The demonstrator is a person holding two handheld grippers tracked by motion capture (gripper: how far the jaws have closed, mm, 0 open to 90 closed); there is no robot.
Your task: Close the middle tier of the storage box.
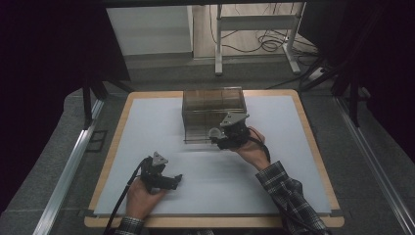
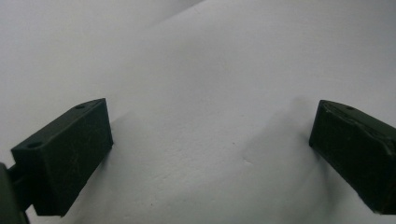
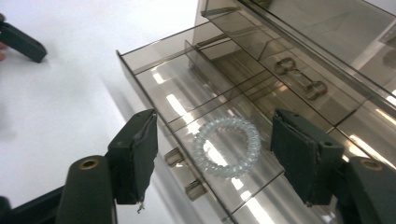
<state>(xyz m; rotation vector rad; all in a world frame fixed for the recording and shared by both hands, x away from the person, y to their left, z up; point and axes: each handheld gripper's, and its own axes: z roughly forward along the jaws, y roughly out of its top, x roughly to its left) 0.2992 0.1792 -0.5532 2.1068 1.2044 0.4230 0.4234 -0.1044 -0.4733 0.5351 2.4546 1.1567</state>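
The right gripper [image 3: 215, 161] hangs with jaws spread above a clear coil hair tie [image 3: 227, 146] lying in the pulled-out drawer [image 3: 154, 70] of the smoky box [image 1: 213, 113]. The left gripper [image 1: 165, 180] rests apart on the table [image 1: 205, 186], jaws wide. The springy tie probably slips, or a jaw catches a divider.

A white mat [image 1: 210, 161] covers a wood-edged table [image 1: 313, 142]. Beyond the table's far edge, a white frame [image 1: 254, 29] stands on the floor, with cables [image 1: 264, 44] lying around its legs.
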